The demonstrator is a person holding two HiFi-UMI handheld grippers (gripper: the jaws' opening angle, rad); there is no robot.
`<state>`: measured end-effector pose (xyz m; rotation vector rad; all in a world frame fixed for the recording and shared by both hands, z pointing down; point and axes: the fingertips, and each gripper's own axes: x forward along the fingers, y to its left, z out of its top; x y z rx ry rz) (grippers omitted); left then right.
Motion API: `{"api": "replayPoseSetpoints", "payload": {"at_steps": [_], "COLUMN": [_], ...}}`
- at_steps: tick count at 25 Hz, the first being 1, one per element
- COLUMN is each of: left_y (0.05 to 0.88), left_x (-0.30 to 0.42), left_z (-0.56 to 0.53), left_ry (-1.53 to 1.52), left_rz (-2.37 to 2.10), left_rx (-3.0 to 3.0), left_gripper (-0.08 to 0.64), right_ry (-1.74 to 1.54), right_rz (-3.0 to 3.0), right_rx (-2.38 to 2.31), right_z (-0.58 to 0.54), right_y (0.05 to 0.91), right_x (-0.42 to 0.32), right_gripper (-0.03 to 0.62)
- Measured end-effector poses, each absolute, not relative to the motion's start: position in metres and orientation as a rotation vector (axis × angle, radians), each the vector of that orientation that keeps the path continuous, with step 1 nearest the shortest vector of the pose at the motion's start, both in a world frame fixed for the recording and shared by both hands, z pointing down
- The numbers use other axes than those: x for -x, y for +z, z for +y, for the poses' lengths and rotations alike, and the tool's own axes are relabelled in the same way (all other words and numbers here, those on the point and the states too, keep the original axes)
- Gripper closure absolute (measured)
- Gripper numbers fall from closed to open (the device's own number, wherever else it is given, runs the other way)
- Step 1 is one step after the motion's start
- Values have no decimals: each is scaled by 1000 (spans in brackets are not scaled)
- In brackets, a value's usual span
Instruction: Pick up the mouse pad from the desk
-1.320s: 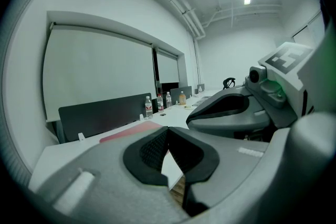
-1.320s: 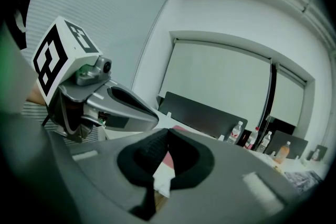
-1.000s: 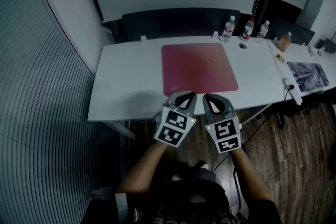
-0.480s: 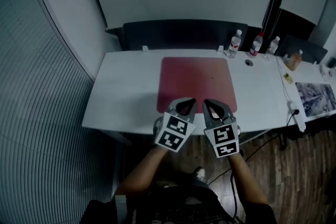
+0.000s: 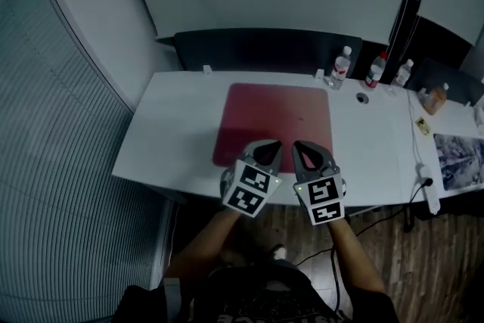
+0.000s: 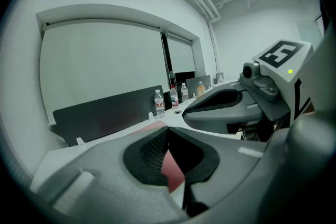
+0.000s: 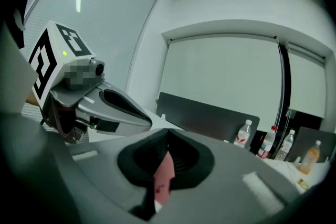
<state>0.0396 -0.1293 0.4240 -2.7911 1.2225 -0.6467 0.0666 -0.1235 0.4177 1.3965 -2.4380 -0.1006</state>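
Note:
A large red mouse pad (image 5: pixel 276 121) lies flat in the middle of the white desk (image 5: pixel 174 140). My left gripper (image 5: pixel 268 147) hangs shut over the pad's near edge, nothing between its jaws. My right gripper (image 5: pixel 304 149) is beside it, also shut and empty, over the same near edge. In the left gripper view a sliver of the red pad (image 6: pixel 172 168) shows through the gap in the closed jaws, with the right gripper (image 6: pixel 231 105) alongside. The right gripper view shows the pad (image 7: pixel 164 178) the same way, with the left gripper (image 7: pixel 113 105) at its left.
Three plastic bottles (image 5: pixel 341 66) stand at the desk's back right next to a round cable hole (image 5: pixel 362 97). A dark partition (image 5: pixel 265 49) runs along the desk's far edge. A second desk with papers (image 5: pixel 457 159) adjoins on the right. Wooden floor (image 5: pixel 401 253) lies below.
Both grippers have moved forward together from in front of the desk's edge to over the pad's near edge. Their jaws stayed shut.

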Motion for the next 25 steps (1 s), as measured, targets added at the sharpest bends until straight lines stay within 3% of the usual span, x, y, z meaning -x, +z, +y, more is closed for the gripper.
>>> {"api": "replayPoseSetpoints", "payload": {"at_steps": [25], "left_y": [451], "left_x": [-52], "left_z": [-172], "left_ry": [-736], "left_rz": [1387], "left_rx": [2742], "left_gripper": [557], "right_ry": [-53], "right_rz": [-2486], "right_rx": [-1346], "right_z": [-167], "right_y": [437], "right_x": [-101], "right_gripper": [591]}}
